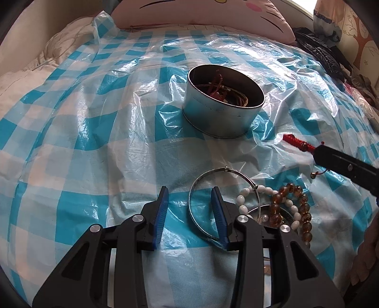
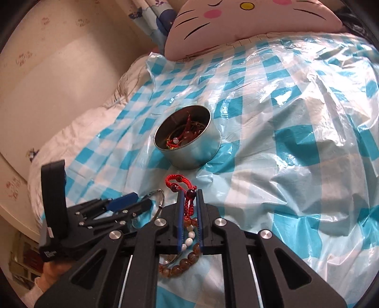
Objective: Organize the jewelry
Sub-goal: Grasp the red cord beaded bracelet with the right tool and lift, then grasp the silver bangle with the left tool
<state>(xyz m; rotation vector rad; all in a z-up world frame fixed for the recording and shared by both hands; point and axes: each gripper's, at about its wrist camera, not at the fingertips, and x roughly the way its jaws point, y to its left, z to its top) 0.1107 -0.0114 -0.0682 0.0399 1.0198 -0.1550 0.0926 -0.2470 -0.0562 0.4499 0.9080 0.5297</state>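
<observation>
left claw (image 1: pixel 189 203): you are carrying a black linkage frame, blue ribbed pads (image 1: pixel 161 208) lining both fingers, round silver pivot screws (image 1: pixel 137 218) shining on the arms | right claw (image 2: pixel 189 208): showing the same black frame, blue pads, silver screws | sleeve (image 2: pixel 35 292): you are wearing pale cloth at the wrist

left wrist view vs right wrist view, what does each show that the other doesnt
Only the left wrist view: the whole silver bangle, with one blue finger of the open left gripper inside its ring.

Only the right wrist view: the right gripper from behind, shut on the red bracelet, a hand on the left gripper, and a curtain.

Both: the tin holding jewelry, the bead bracelets, checked plastic sheet, cat pillow.
</observation>
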